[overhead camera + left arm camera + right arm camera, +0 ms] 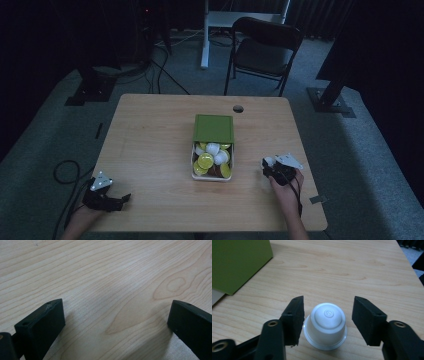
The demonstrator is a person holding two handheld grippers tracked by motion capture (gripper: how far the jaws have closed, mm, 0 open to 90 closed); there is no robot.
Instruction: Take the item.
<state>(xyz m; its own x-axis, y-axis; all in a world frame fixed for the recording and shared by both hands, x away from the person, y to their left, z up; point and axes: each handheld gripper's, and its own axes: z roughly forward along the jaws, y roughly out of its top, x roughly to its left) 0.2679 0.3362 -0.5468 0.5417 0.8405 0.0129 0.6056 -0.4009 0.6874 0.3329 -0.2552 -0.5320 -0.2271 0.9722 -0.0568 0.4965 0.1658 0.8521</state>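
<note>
A white coffee capsule [325, 325] stands upside down on the wooden table [352, 270], between the jaws of my right gripper [328, 301]. The left jaw sits close to its rim and a gap shows on the right, so the jaws are open. In the high view that gripper [267, 165] and the capsule [268, 161] lie right of a white box [192, 167]. The box holds several yellow, white and brown capsules [212, 159], and its green lid [214, 128] is folded back. My left gripper [116, 315] is open over bare wood at the table's near left corner [125, 199].
The green lid [237, 262] rises at the upper left of the right gripper view. A cable hole [238, 108] sits near the table's far edge. A dark folding chair [262, 47] stands beyond the table. A cable loop [65, 172] lies on the floor at left.
</note>
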